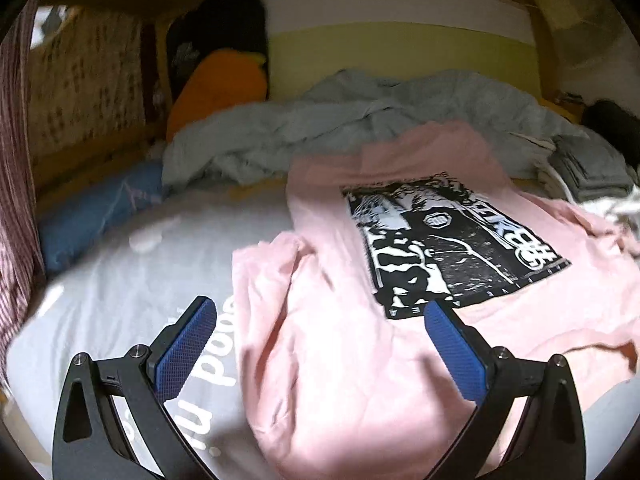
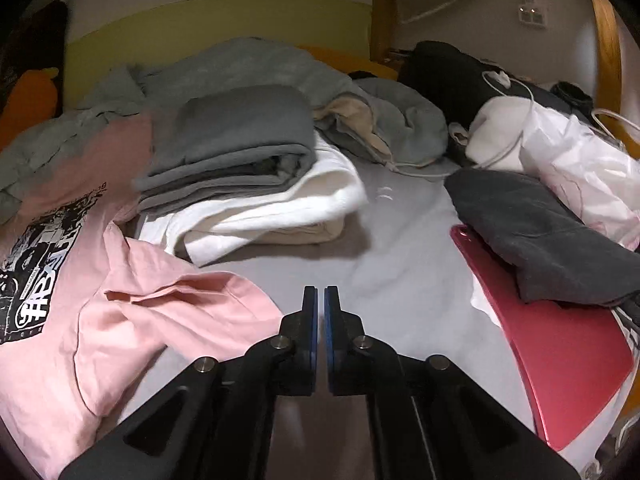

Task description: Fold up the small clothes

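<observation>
In the left wrist view a striped curtain (image 1: 16,208) is cut off at the edge, then a blue pillow (image 1: 100,208) and the grey sheet (image 1: 120,288) with partly covered white lettering. The left gripper (image 1: 320,320) hovers with its textured blue pads (image 1: 188,348) spread wide, grasping nothing. Between them lies the pink shirt (image 1: 340,340), soft and rumpled, one sleeve bunched, its black-and-white print (image 1: 448,244) facing up. A crumpled grey blanket (image 1: 320,132) lies behind; an orange cushion (image 1: 216,80) is blurred.

In the right wrist view the shirt (image 2: 120,312) lies at left, cut off by the frame. Beside it, folded grey clothes (image 2: 228,148) rest on a folded white towel (image 2: 272,208). The right gripper (image 2: 321,292) is clenched on nothing above bare sheet (image 2: 400,272). Further right, a dark grey garment (image 2: 540,236) partly hides a glossy red board (image 2: 560,352); behind sits a white plastic bag (image 2: 580,168), contents unclear.
</observation>
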`<state>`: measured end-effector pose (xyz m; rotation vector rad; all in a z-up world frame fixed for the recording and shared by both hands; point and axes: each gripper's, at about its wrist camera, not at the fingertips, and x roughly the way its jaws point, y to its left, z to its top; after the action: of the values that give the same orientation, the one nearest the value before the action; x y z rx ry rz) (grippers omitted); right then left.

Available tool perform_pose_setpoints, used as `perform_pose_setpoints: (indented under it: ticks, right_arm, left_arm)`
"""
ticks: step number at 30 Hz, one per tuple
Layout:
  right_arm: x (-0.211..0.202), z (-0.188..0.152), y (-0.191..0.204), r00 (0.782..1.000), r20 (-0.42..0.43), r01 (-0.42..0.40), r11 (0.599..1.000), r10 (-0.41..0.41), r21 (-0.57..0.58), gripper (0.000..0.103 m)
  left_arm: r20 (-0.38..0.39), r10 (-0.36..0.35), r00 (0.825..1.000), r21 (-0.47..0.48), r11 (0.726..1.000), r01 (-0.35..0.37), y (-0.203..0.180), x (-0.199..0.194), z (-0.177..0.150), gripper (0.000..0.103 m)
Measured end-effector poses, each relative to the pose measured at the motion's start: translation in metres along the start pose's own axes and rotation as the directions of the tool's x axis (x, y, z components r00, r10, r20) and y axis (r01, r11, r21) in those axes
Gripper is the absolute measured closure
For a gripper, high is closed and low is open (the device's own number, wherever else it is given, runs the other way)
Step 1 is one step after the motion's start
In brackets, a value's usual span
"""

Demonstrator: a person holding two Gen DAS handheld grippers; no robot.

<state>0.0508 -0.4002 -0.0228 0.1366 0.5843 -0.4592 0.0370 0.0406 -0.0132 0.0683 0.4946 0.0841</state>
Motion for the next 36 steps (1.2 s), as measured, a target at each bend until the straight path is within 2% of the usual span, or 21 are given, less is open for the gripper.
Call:
perform_pose_setpoints:
  ticks: [2,4,6,7,8,11,13,14,17,18,20,21,22,23,25,26,27,30,32,34,36]
  right_arm:
    - [-0.012,0.000,-0.002,0.993,0.017,-0.121,0.992,0.121,0.026,0.100]
    - [-0.026,-0.008,0.002,0.973,0.011,-0.233,0.972,0.233,0.039,0.097]
    - [-0.031,-0.016,0.012,0.943,-0.028,-0.331,0.942,0.333,0.046,0.084]
    - [-0.031,-0.022,0.019,0.922,-0.060,-0.380,0.923,0.383,0.058,0.073]
    - [-0.031,-0.029,0.026,0.896,-0.090,-0.429,0.900,0.435,0.081,0.070]
    - [-0.025,-0.040,0.042,0.836,-0.169,-0.501,0.852,0.522,0.152,0.068]
    - [-0.018,-0.046,0.049,0.817,-0.209,-0.509,0.842,0.538,0.181,0.064]
    - [-0.014,-0.050,0.052,0.808,-0.225,-0.510,0.837,0.545,0.200,0.059]
    - [-0.010,-0.055,0.058,0.795,-0.228,-0.523,0.826,0.562,0.213,0.056]
    - [-0.009,-0.055,0.059,0.787,-0.226,-0.534,0.817,0.574,0.216,0.056]
    - [0.000,-0.052,0.063,0.749,-0.231,-0.577,0.782,0.621,0.234,0.056]
    - [0.003,-0.051,0.069,0.738,-0.245,-0.588,0.777,0.629,0.225,0.061]
    - [0.006,-0.051,0.073,0.748,-0.257,-0.577,0.791,0.612,0.204,0.088]
    - [0.007,-0.052,0.078,0.763,-0.263,-0.562,0.807,0.591,0.182,0.096]
    - [0.002,-0.050,0.075,0.789,-0.229,-0.546,0.822,0.570,0.165,0.096]
    - [-0.008,-0.049,0.075,0.813,-0.187,-0.534,0.834,0.552,0.138,0.097]
    - [-0.018,-0.046,0.071,0.824,-0.154,-0.533,0.838,0.546,0.119,0.097]
    - [-0.047,-0.047,0.063,0.814,-0.076,-0.567,0.815,0.576,0.118,0.097]
    - [-0.060,-0.055,0.062,0.820,-0.058,-0.558,0.819,0.569,0.134,0.097]
    - [-0.070,-0.064,0.061,0.832,-0.051,-0.543,0.829,0.553,0.136,0.097]
    - [-0.073,-0.072,0.052,0.848,-0.083,-0.513,0.849,0.524,0.125,0.097]
  left_arm:
    - [-0.015,0.000,1.000,-0.040,0.999,0.000,0.011,0.001,0.000,0.000]
    - [-0.028,-0.009,1.000,-0.077,0.997,0.007,0.021,-0.001,-0.001,0.000]
    - [-0.068,-0.056,0.996,-0.127,0.991,0.047,0.029,-0.002,-0.005,0.000]
    - [-0.090,-0.096,0.991,-0.166,0.983,0.081,0.033,-0.002,-0.010,0.000]
    - [-0.114,-0.147,0.983,-0.217,0.969,0.120,0.038,-0.002,-0.016,0.000]
    - [-0.178,-0.286,0.941,-0.357,0.911,0.209,0.047,-0.001,-0.034,0.000]
    - [-0.207,-0.370,0.906,-0.430,0.866,0.255,0.049,0.002,-0.043,0.006]
    - [-0.214,-0.373,0.903,-0.438,0.863,0.252,0.048,0.003,-0.046,0.007]
    - [-0.217,-0.341,0.915,-0.392,0.889,0.239,0.040,0.005,-0.045,0.012]
    - [-0.219,-0.327,0.919,-0.386,0.894,0.226,0.039,0.006,-0.045,0.018]
    - [-0.216,-0.286,0.934,-0.371,0.908,0.192,0.039,0.007,-0.047,0.036]
    - [-0.218,-0.255,0.942,-0.358,0.919,0.166,0.039,0.008,-0.046,0.064]
    - [-0.220,-0.229,0.948,-0.347,0.927,0.143,0.040,0.009,-0.046,0.098]
    - [-0.220,-0.214,0.952,-0.350,0.928,0.127,0.045,0.010,-0.046,0.097]
    - [-0.200,-0.198,0.960,-0.388,0.915,0.108,0.058,0.006,-0.045,0.098]
    - [-0.182,-0.185,0.966,-0.402,0.910,0.098,0.065,0.001,-0.043,0.098]
    - [-0.164,-0.172,0.971,-0.407,0.909,0.092,0.070,-0.004,-0.040,0.098]
    - [-0.104,-0.096,0.990,-0.382,0.923,0.049,0.080,-0.021,-0.029,0.098]
    - [-0.089,-0.053,0.995,-0.365,0.931,0.017,0.086,-0.030,-0.026,0.098]
    - [-0.117,-0.044,0.992,-0.350,0.937,0.000,0.090,-0.030,-0.027,0.098]
    - [-0.184,-0.046,0.982,-0.325,0.946,-0.016,0.089,-0.022,-0.035,0.098]
